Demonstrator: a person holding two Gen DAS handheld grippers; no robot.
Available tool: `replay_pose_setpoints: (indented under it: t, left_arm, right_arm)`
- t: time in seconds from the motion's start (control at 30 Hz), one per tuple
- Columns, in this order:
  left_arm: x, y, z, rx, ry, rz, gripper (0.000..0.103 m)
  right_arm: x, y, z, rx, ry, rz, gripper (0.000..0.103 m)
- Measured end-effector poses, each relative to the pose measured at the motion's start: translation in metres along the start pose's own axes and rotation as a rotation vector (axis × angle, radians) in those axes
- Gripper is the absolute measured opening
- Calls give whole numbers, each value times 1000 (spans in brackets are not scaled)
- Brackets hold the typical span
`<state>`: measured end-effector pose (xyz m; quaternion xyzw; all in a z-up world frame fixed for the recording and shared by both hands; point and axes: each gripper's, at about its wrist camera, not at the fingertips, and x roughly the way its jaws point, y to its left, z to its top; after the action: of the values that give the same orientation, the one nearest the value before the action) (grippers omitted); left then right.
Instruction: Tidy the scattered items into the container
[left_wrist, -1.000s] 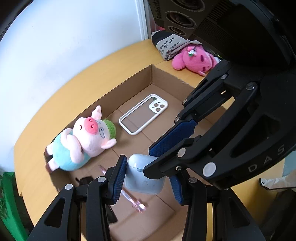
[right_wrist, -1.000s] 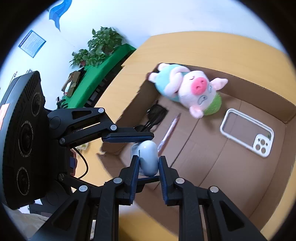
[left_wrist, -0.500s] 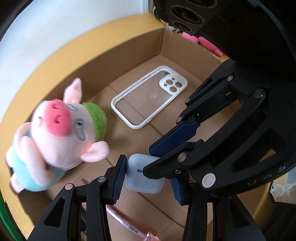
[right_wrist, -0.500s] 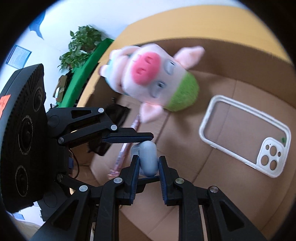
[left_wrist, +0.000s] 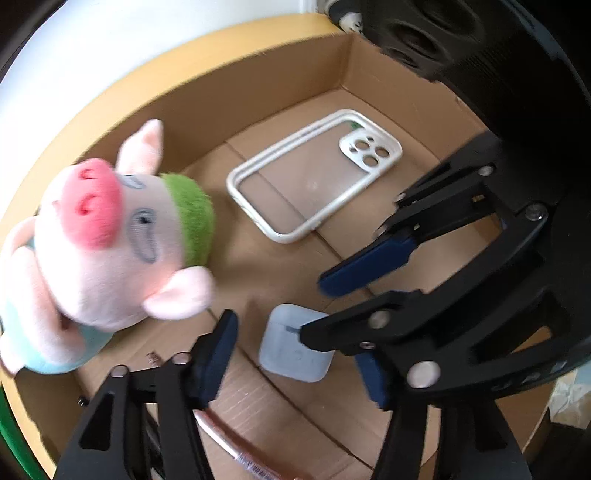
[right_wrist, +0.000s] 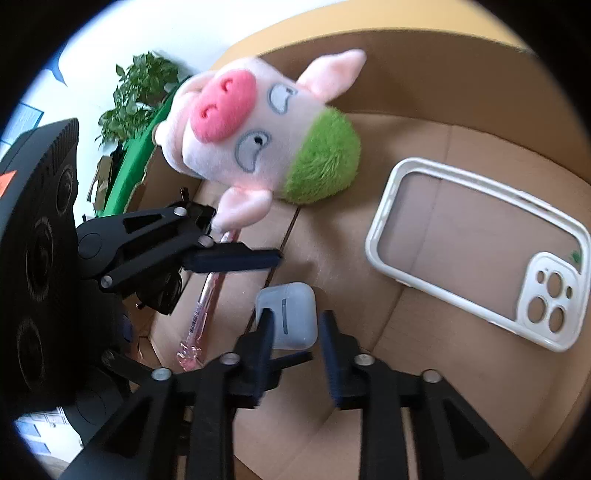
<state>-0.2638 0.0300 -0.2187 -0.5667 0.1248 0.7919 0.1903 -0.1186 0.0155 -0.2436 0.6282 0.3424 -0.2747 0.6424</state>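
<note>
Left wrist view: the left hand-held gripper (left_wrist: 295, 354) hangs over the floor of a cardboard box (left_wrist: 258, 85), its jaws released and just widened. A pale earbud case (left_wrist: 291, 347) lies flat on the box floor between the two blue pads, apart from the near pad (left_wrist: 218, 354) and with the far side hidden behind the right hand-held gripper (left_wrist: 354, 295), which reaches in from the right. One black finger of that gripper crosses over the case's right edge. Ahead and to the left a plush pig (left_wrist: 110, 243) lies on its back; straight ahead lies a clear phone case (left_wrist: 314, 188). A pink pen (left_wrist: 240, 450) shows just below the left pad. The box sits on a yellow bench (left_wrist: 122, 96).

Right wrist view: the right hand-held gripper (right_wrist: 295, 347) is likewise unclenched, its jaws just parted. The earbud case (right_wrist: 291, 314) rests on the cardboard between the fingertips; a gap shows beside the right pad (right_wrist: 330, 350), while the left pad (right_wrist: 264, 343) stands close against the case, contact unclear. The left hand-held gripper (right_wrist: 229, 288) enters from the left, one blue pad level just beyond the case. The pen (right_wrist: 203, 310) lies left of the case, the pig (right_wrist: 266, 129) ahead, and the phone case (right_wrist: 476, 251) ahead to the right.
</note>
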Motion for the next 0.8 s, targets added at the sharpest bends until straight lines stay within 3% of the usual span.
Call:
replay_pose_setpoints:
  t: [0.23,0.4,0.53,0.8]
  left_arm:
    - [-66,-3,-19,-132,-97,47,81]
    - [-122,-6,-43,-317,-156,126,94]
    - [-166,-4,-66,-467,-199,190,97]
    - [-222,-31,-90,-519,-266,264,99]
  right_arm:
    - [-62,23,-14,-14,-99,-142,73]
    - [-90,61,-35,-54,-97,-275,75]
    - [-116,87,-64,-66,-133,-366,75]
    - [-160,133,-89,-114,-181,-426,75]
